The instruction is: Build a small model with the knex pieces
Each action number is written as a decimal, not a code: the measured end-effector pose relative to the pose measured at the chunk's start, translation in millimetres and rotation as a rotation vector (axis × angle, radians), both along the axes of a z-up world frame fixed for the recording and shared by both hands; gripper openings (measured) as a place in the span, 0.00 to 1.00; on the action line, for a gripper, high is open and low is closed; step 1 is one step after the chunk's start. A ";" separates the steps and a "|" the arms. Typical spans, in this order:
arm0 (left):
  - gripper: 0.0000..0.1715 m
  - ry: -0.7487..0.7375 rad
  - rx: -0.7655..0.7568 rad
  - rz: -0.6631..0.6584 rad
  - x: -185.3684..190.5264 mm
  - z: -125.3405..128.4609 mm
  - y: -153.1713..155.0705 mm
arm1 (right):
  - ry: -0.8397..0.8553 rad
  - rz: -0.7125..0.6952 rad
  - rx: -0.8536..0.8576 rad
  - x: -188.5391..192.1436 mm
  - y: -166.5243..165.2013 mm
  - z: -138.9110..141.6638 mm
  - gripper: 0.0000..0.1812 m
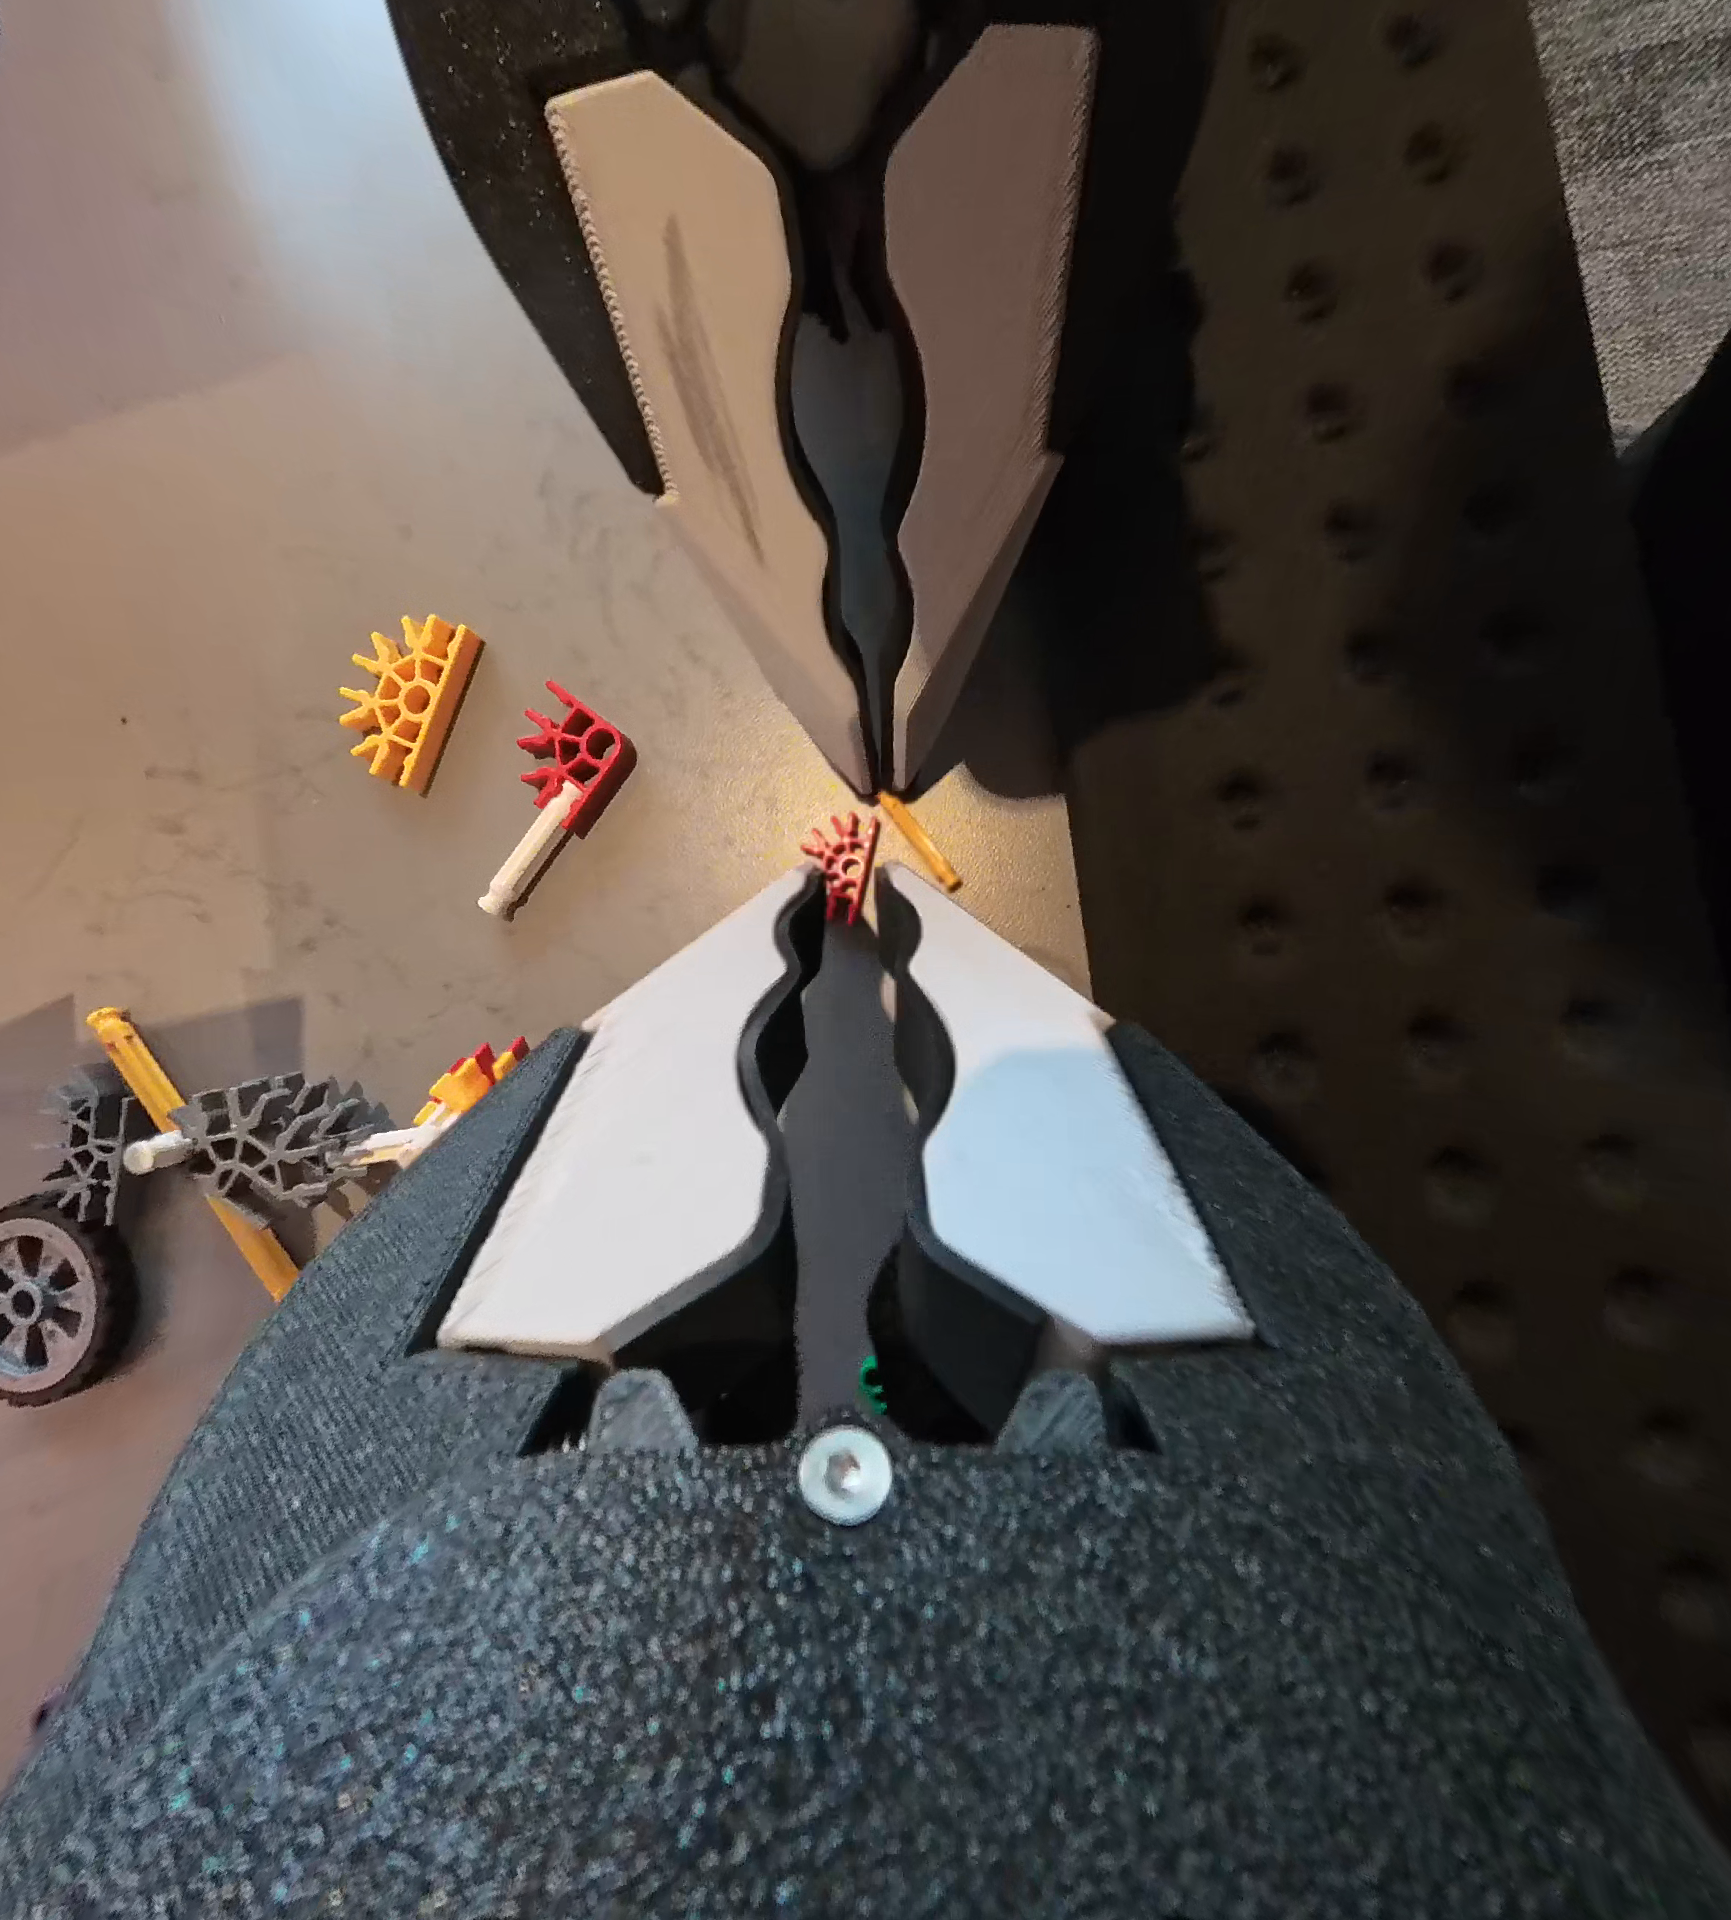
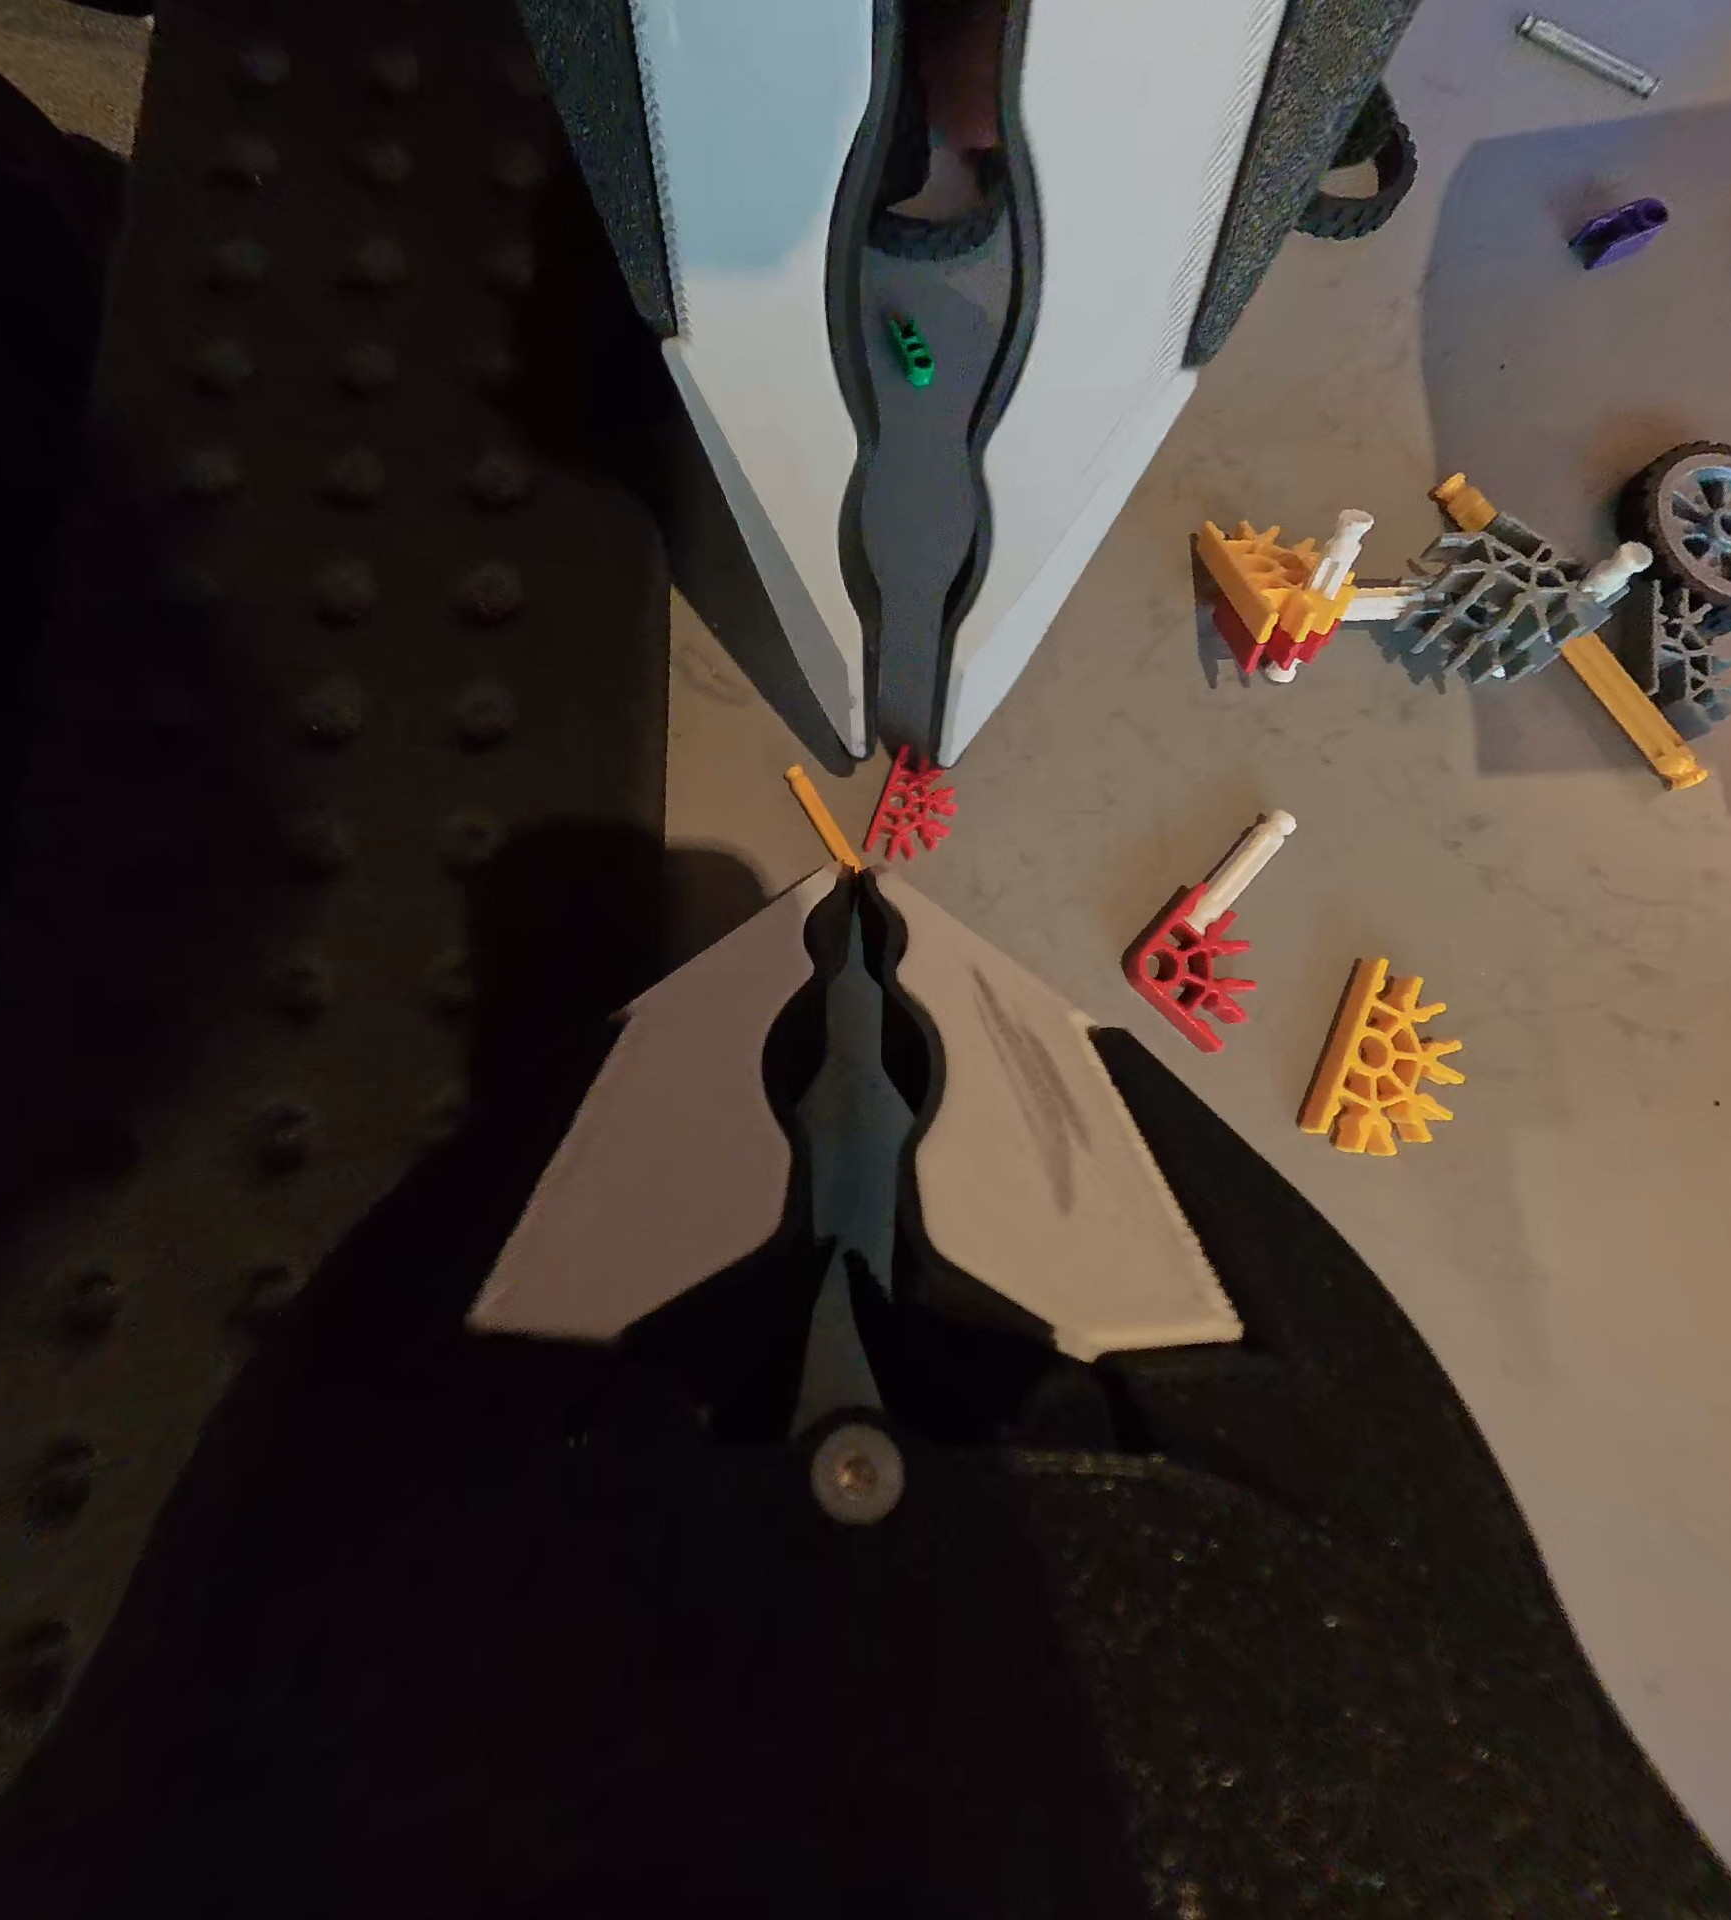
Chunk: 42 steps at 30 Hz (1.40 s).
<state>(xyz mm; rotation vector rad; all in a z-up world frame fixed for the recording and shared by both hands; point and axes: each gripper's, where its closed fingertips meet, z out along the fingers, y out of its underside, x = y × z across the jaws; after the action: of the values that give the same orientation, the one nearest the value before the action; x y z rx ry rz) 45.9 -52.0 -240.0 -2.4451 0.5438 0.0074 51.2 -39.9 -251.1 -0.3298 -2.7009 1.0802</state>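
Red connector (image 1: 845,868): small flat snowflake-type piece, hub hole in the middle, spokes fanning out to one side, held on edge above the table (image 1: 217,520). Left gripper (image 1: 848,883) has its jaws nearly closed, pinching the connector's lower edge at the very tips. In the right wrist view the same connector (image 2: 911,805) sticks out of the left gripper (image 2: 908,756) tips.

Yellow rod (image 1: 918,842): thin, short, knobbed end. Right gripper (image 2: 856,878) has its jaws fully pinched on one end of it (image 2: 821,821); the free end angles away. Rod end and connector sit just beside each other; can't tell if they touch. The two grippers face tip to tip, right gripper (image 1: 882,784) coming in from the top of the left wrist view.

On the table nearby: red corner connector with a white rod (image 1: 565,790) plugged in, yellow half-round connector (image 1: 412,712) next to it. Further out, a partial build (image 1: 217,1143) of grey connectors, yellow and white rods, and a grey wheel (image 1: 35,1299). Small green piece (image 2: 911,351) and purple piece (image 2: 1617,231) lie loose.
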 end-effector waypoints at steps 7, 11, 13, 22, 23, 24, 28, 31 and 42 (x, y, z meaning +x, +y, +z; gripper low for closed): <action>0.08 0.038 -0.038 -0.021 -1.7 -10.3 2.4 | 0.002 -0.002 -0.022 0.1 4.0 3.2 0.00; 0.06 0.016 -0.059 -0.029 0.0 -12.1 3.4 | 0.018 0.027 -0.030 3.0 1.7 5.3 0.01; 0.03 -0.003 -0.063 -0.037 2.5 -12.7 2.7 | 0.029 0.040 -0.036 3.8 0.2 7.0 0.04; 0.01 -0.038 -0.036 0.001 2.1 -12.2 3.5 | 0.012 0.073 -0.016 6.9 -4.7 1.0 0.01; 0.01 -0.052 -0.034 0.010 1.7 -12.0 3.6 | 0.013 0.071 -0.013 6.3 -5.0 0.7 0.01; 0.01 -0.060 -0.028 0.024 0.3 -11.7 4.1 | 0.015 0.069 -0.010 6.1 -5.3 0.8 0.01; 0.01 -0.129 -0.006 0.084 -2.2 -10.8 4.5 | -0.003 0.032 -0.021 2.9 -4.1 1.2 0.00; 0.01 -0.181 0.028 0.141 -5.9 -8.1 5.8 | -0.036 -0.023 -0.050 -4.5 1.6 2.8 0.00; 0.01 0.042 0.118 0.290 -40.8 -5.7 14.9 | -0.165 -0.307 -0.265 -42.6 16.9 22.4 0.00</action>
<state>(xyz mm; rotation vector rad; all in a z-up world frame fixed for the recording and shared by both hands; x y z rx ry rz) 5.1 -37.2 -245.7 -2.3905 0.1958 0.2047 8.6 -23.0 -228.7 -0.8820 -2.5236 1.3639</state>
